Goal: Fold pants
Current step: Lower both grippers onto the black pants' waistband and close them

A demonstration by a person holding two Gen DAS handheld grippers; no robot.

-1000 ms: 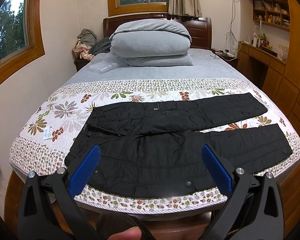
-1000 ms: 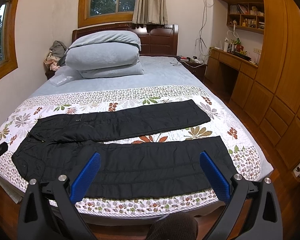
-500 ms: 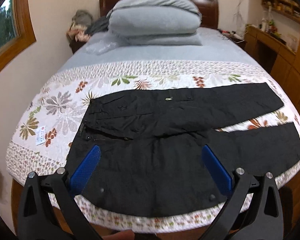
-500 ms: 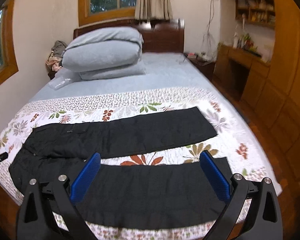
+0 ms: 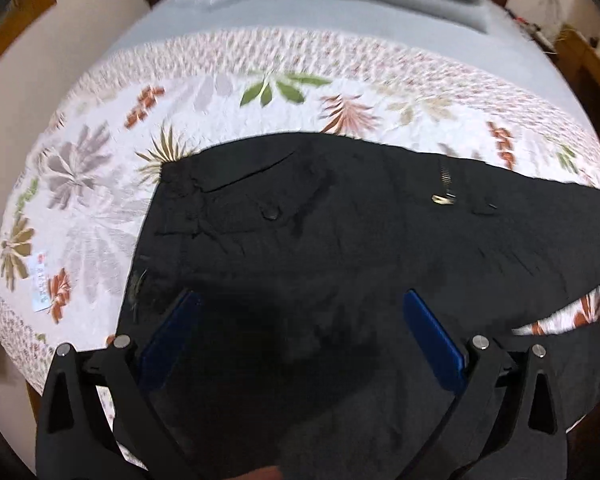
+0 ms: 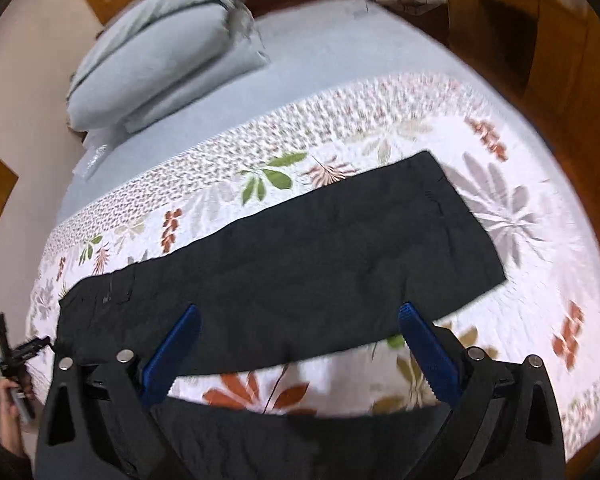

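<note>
Black quilted pants (image 5: 340,240) lie spread flat near the bed's foot edge on the floral quilt (image 5: 100,208); in the left wrist view the left hand-held gripper (image 5: 300,340) hangs wide open over the waist end, holding nothing. In the right wrist view the right hand-held gripper (image 6: 296,344), equally wide and empty, sits above the near leg (image 6: 300,440). This looks like the reach before the first fold: each must next pinch the near edge. No containers are visible.

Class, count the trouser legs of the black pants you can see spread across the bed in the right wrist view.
2. The far leg lies flat across the floral quilt; the near leg runs along the bed's front edge, partly hidden behind the right gripper.
</note>
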